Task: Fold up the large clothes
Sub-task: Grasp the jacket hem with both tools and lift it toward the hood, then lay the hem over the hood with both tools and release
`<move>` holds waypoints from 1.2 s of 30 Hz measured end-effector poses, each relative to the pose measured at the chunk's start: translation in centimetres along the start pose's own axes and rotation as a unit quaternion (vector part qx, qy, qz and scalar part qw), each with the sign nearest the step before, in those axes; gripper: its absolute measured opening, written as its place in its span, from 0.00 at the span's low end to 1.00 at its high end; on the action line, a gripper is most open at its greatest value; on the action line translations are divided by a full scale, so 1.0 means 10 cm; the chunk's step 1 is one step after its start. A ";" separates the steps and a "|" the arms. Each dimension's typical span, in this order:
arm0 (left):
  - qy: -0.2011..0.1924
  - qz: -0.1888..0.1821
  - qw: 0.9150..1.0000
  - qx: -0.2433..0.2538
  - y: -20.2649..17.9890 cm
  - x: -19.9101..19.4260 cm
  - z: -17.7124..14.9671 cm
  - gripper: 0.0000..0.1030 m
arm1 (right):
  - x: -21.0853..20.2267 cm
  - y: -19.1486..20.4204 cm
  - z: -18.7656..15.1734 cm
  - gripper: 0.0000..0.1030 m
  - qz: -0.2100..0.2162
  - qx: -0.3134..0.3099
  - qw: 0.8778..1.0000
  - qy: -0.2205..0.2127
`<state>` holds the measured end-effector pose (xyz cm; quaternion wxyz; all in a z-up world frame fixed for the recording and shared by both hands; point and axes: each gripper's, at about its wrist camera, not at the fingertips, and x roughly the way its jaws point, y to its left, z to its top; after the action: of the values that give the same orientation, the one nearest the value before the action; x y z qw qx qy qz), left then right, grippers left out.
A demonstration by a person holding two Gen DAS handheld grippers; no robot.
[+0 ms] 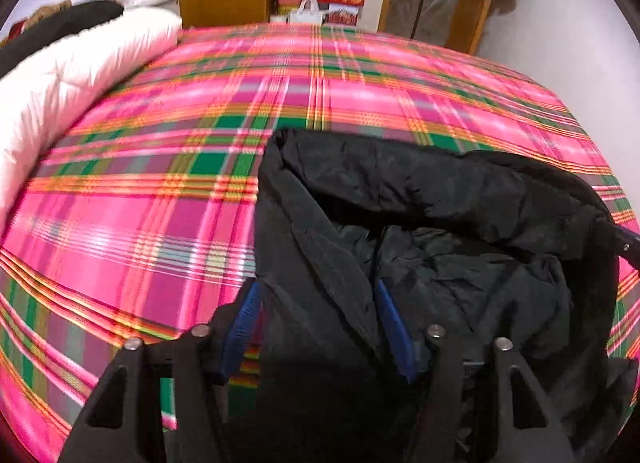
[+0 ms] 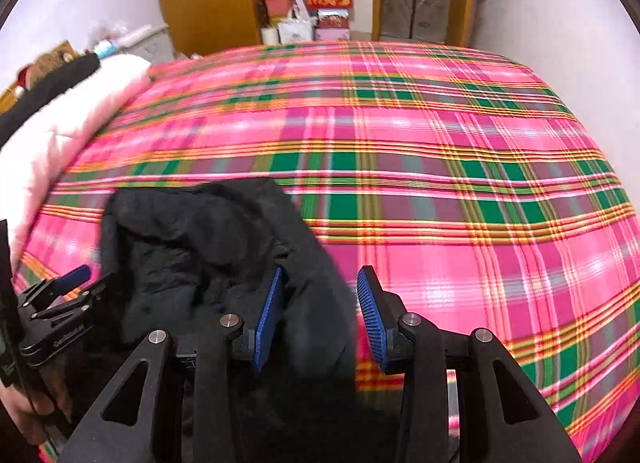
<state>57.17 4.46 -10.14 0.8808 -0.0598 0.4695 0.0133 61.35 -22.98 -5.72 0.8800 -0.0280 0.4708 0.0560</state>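
**Desk:** What did each camera catch that the other missed?

**Photographer:** The right wrist view showed the left gripper (image 2: 76,283) at the jacket's far edge, one blue pad in sight; whether its fingers were closed could not be told there. The left wrist view showed that gripper (image 1: 320,323) with fingers spread, black cloth lying between them.

**Desk:** And the garment?

**Photographer:** A black jacket (image 1: 420,223) lay crumpled on the pink plaid bedspread (image 2: 440,183) at the near edge, its collar rolled in a thick fold. A white quilt (image 1: 60,83) sat at the left. The right gripper (image 2: 320,315) had its fingers apart, straddling the jacket's edge.
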 end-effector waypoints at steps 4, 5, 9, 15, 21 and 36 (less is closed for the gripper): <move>-0.011 -0.012 1.000 0.006 -0.03 -0.06 -0.05 0.06 | 0.01 0.05 -0.05 0.06 0.011 -0.033 0.999 0.006; -0.021 -0.016 1.000 0.006 -0.02 -0.15 -0.06 0.05 | -0.05 0.06 -0.06 0.06 0.011 -0.038 0.999 -0.004; -0.062 -0.045 0.997 -0.008 0.06 -0.63 -0.12 0.04 | -0.54 0.07 -0.19 0.05 0.034 -0.036 0.998 -0.047; -0.119 -0.081 0.989 -0.019 0.17 -1.50 -0.38 0.03 | -1.38 0.05 -0.55 0.04 0.067 -0.025 0.993 -0.097; -0.144 -0.101 0.984 -0.023 0.24 -2.17 -0.97 0.03 | -1.95 0.00 -1.21 0.04 0.099 0.013 0.989 -0.109; -0.043 -0.060 0.996 -0.047 0.45 -2.41 -2.52 0.05 | -1.70 -0.23 -2.63 0.05 0.128 0.091 0.987 0.022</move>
<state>22.54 6.72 -4.52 0.8955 -0.1280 0.4259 -0.0150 30.57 -29.22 -6.14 0.8537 0.1112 0.4932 0.1245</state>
